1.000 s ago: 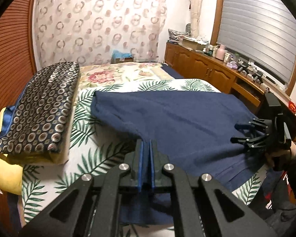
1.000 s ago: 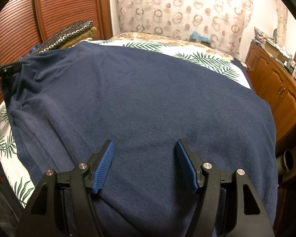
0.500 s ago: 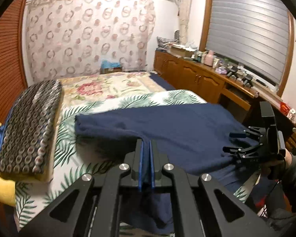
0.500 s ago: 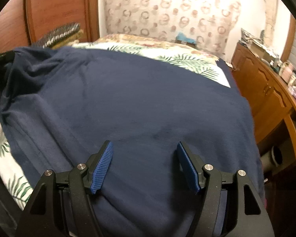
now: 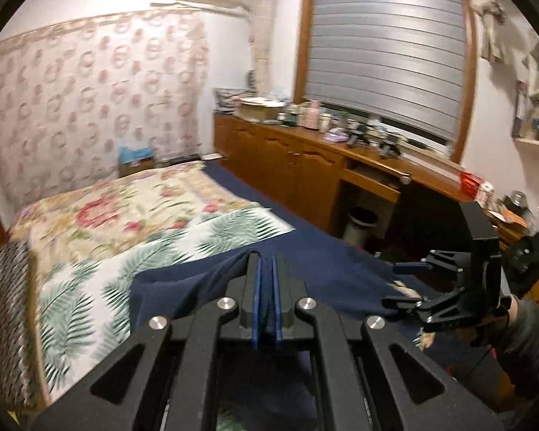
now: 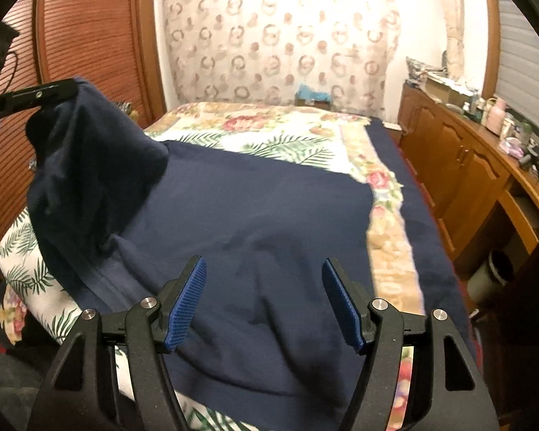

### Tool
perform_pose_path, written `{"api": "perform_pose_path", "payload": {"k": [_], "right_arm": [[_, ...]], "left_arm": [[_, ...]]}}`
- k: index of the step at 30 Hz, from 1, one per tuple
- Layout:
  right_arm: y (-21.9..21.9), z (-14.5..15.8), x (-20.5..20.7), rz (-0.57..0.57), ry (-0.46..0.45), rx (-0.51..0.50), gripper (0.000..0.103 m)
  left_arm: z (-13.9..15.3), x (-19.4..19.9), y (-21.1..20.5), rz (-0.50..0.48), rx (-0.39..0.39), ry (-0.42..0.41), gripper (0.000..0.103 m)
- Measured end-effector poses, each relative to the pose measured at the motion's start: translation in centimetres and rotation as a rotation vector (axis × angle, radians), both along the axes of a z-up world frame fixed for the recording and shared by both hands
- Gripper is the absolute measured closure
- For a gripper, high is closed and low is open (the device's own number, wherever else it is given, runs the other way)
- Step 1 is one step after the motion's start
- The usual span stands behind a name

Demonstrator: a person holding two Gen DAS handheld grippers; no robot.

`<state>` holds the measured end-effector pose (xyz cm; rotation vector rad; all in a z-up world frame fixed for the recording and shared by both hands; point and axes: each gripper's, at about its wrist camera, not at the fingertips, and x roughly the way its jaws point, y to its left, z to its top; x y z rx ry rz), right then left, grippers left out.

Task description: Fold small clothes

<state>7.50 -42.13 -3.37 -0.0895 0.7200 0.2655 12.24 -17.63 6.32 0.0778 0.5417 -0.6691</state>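
A navy blue garment (image 6: pixel 255 215) lies spread on the bed. My left gripper (image 5: pixel 266 280) is shut on the garment's left edge (image 5: pixel 204 280) and holds it lifted high; in the right wrist view that raised corner (image 6: pixel 86 151) hangs from the left gripper (image 6: pixel 36 95) at the upper left. My right gripper (image 6: pixel 266 298) is open and empty, jaws wide apart, low over the near part of the garment. It also shows in the left wrist view (image 5: pixel 406 283) at the right, open beside the cloth.
The bed (image 5: pixel 133 222) has leaf-print and floral covers. A patterned pillow (image 5: pixel 3 316) lies at the left. A wooden cabinet (image 5: pixel 305 165) with clutter runs along the right, a bin (image 5: pixel 363 222) beneath it. A wooden slatted door (image 6: pixel 86 46) stands at the left.
My left gripper has risen and pulled the garment's edge up and inward, so the cloth peels off the bed. My right gripper stays open, drawn back slightly.
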Motion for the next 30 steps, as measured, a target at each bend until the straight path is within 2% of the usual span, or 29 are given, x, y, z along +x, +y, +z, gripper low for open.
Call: {"api": "perform_pose_path", "payload": {"k": [5, 10, 13, 19, 28, 30], "right_arm": [[-1.9, 1.1, -1.1, -0.038, -0.016, 0.01, 0.034], [-2.9, 1.1, -1.8, -0.057, -0.015, 0.016, 0.034], [-3.2, 0.7, -1.6, -0.062, -0.004, 0.026, 0.034], [-2.7, -0.9, -0.6, -0.04, 0.034, 0.037, 0.034], [-0.5, -4.0, 3.1, 0.048, 0.118, 0.011, 0.035], [0.0, -4.7, 3.9, 0.065, 0.139, -0.001, 0.038]], "left_arm": [[1.3, 0.1, -5.3, -0.088, 0.028, -0.002, 0.1], [-0.1, 0.9, -9.0, -0.171, 0.069, 0.086, 0.099], [-0.8, 0.7, -9.7, -0.184, 0.092, 0.096, 0.092], [-2.7, 0.4, -7.6, -0.144, 0.111, 0.11, 0.084], [-7.2, 0.1, 0.0, -0.003, 0.108, 0.164, 0.079], [-8.1, 0.0, 1.5, 0.027, 0.098, 0.178, 0.078]]}}
